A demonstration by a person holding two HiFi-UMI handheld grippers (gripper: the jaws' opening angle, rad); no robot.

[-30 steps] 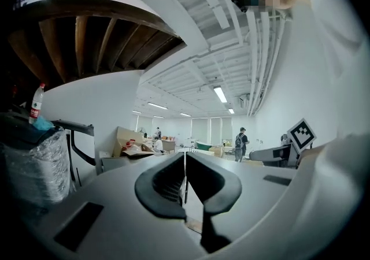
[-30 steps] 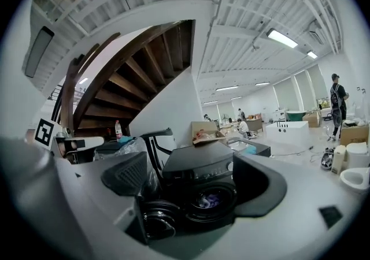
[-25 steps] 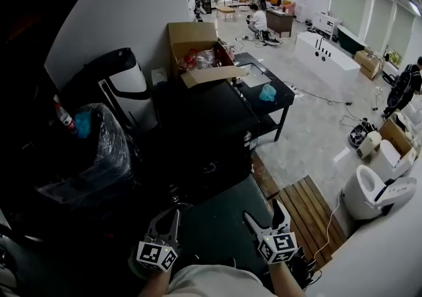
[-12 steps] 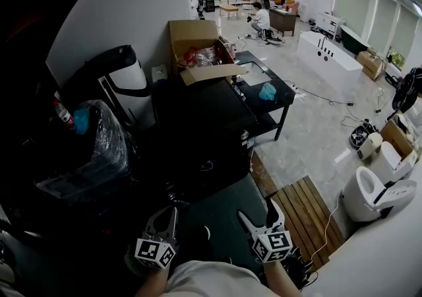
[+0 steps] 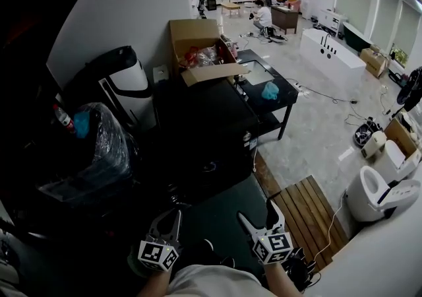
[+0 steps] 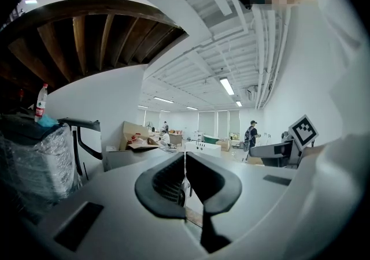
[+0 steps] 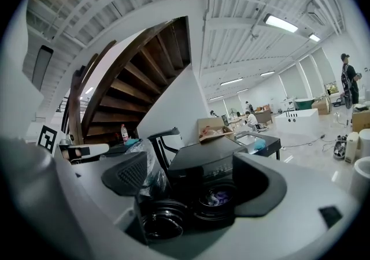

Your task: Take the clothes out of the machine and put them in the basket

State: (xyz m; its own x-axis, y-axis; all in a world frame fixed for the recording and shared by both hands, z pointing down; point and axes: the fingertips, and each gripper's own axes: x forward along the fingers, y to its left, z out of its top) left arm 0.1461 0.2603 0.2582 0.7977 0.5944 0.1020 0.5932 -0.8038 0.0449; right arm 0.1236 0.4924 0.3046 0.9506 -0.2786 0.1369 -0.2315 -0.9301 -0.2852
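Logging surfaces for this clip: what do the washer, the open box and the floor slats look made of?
Washer: black and smooth with a faint sheen on top, probably painted metal or plastic.
Box: brown cardboard, matte, flaps folded open.
Slats: wood by the look, brown parallel boards with gaps between them.

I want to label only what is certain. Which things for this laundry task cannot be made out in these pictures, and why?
- Machine, head view: its front is lost in dark shadow, so nothing of its opening can be read there.
- Clothes, right gripper view: only a small pale patch inside the drum; their kind and number are unclear.
- Basket: no view shows it clearly.
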